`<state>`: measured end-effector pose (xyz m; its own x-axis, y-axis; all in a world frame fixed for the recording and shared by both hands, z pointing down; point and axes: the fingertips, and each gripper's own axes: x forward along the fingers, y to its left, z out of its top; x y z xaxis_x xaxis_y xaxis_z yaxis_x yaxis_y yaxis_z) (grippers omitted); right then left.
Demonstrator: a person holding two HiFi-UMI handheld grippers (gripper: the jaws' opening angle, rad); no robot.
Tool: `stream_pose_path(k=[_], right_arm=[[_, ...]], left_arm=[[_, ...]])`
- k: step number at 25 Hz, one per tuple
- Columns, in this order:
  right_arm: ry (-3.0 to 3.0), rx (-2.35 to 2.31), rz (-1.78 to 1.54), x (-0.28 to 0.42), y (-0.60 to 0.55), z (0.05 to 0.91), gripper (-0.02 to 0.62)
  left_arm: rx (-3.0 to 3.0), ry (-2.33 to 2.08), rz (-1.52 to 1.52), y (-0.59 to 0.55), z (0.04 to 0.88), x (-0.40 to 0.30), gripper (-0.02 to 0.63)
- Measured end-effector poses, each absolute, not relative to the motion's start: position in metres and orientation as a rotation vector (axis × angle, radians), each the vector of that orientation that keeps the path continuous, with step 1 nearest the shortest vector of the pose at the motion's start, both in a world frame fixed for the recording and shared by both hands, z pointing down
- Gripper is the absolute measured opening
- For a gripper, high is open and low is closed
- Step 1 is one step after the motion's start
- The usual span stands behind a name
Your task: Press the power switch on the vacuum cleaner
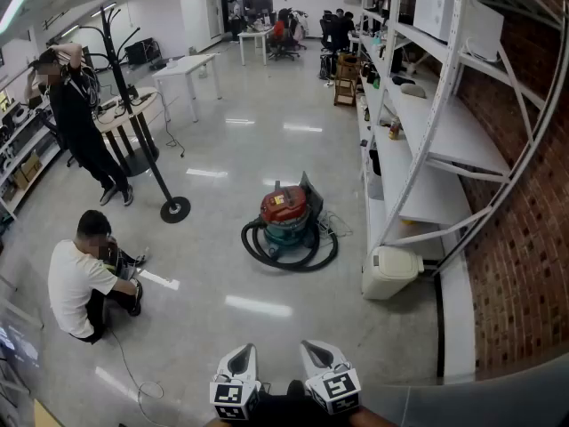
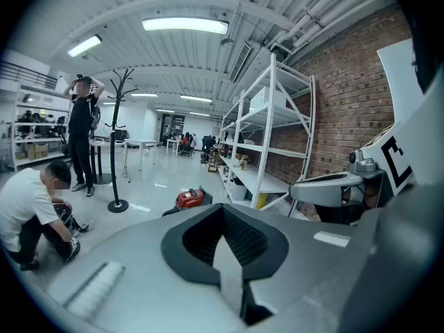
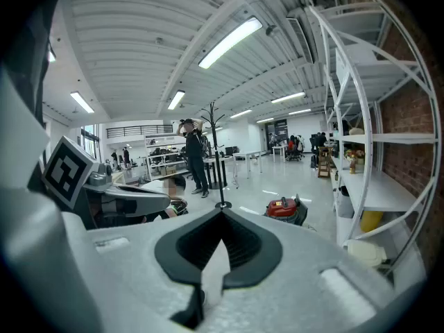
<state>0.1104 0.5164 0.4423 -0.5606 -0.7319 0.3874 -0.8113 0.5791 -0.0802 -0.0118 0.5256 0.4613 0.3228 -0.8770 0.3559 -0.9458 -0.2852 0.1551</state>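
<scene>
A glossy workshop floor (image 1: pixel 267 140) is bounded along its right edge by white shelving (image 1: pixel 427 123). The vacuum cleaner (image 1: pixel 286 213) is noted mid-floor, near that edge. The left gripper (image 1: pixel 240 356) and right gripper (image 1: pixel 318 352) are seen closed, empty, well apart from it. Approach and switch press are judged outstanding.

Glossy red plastic lid on the vacuum cleaner (image 1: pixel 286 213), ribbed black hose (image 1: pixel 252 243) around it, polished reflective floor (image 1: pixel 258 149) under it, white painted metal shelving (image 1: pixel 458 136) to its right, rough matt brick wall (image 1: pixel 524 238) farther right.
</scene>
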Motion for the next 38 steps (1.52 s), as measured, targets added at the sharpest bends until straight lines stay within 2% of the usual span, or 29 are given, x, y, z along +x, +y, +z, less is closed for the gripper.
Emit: stream_pose_path(k=[24, 38], right_arm=[[-2.57, 1.377, 0.303, 0.141, 0.508, 0.402, -0.008], [-2.484, 1.427, 0.398, 0.155, 0.499, 0.434, -0.008]], left_arm=[[2.382, -1.691, 0.209, 0.508, 0.41, 0.006, 0.015], [2.419, -1.544, 0.23, 0.487, 0.436, 0.031, 0.015]])
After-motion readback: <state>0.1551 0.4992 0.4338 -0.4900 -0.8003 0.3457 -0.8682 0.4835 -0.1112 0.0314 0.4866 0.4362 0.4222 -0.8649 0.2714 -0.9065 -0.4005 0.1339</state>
